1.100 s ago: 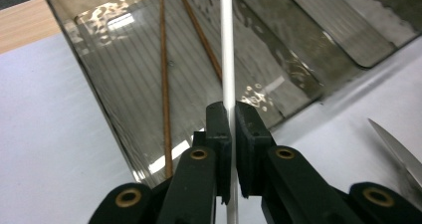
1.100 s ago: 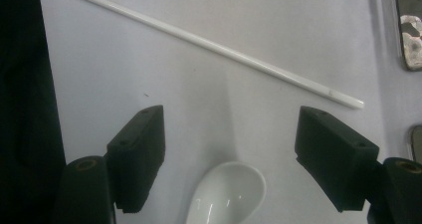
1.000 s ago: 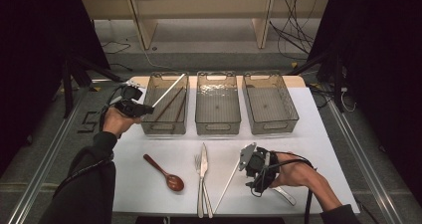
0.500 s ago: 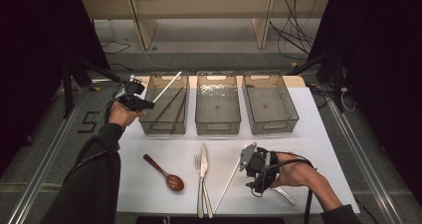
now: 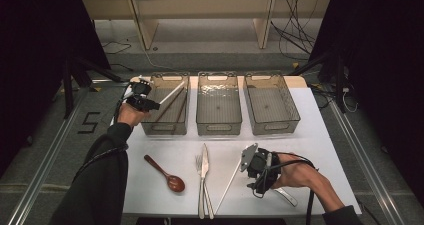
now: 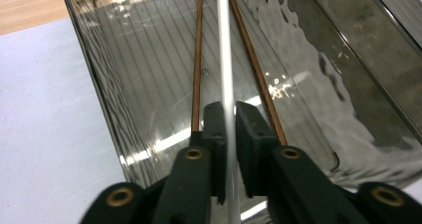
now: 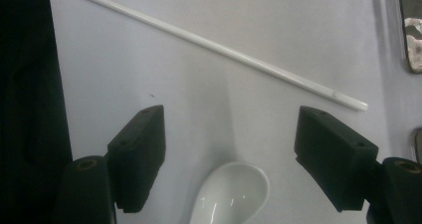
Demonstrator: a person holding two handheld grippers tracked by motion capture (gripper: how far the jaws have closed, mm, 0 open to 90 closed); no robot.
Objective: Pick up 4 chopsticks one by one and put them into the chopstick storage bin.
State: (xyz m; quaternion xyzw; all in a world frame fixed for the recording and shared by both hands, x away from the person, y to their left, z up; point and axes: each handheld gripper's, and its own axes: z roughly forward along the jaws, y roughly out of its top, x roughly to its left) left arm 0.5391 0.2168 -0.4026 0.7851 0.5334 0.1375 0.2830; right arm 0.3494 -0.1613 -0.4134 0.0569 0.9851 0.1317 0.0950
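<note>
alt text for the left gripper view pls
The left claw holds a white chopstick between its black jaws, which have just been opening, above a clear bin where two brown chopsticks lie.

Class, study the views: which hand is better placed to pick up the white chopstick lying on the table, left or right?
Right. The right gripper hovers with jaws open beside the white chopstick on the table. The left gripper is over the left bin, another chopstick between its jaws.
</note>
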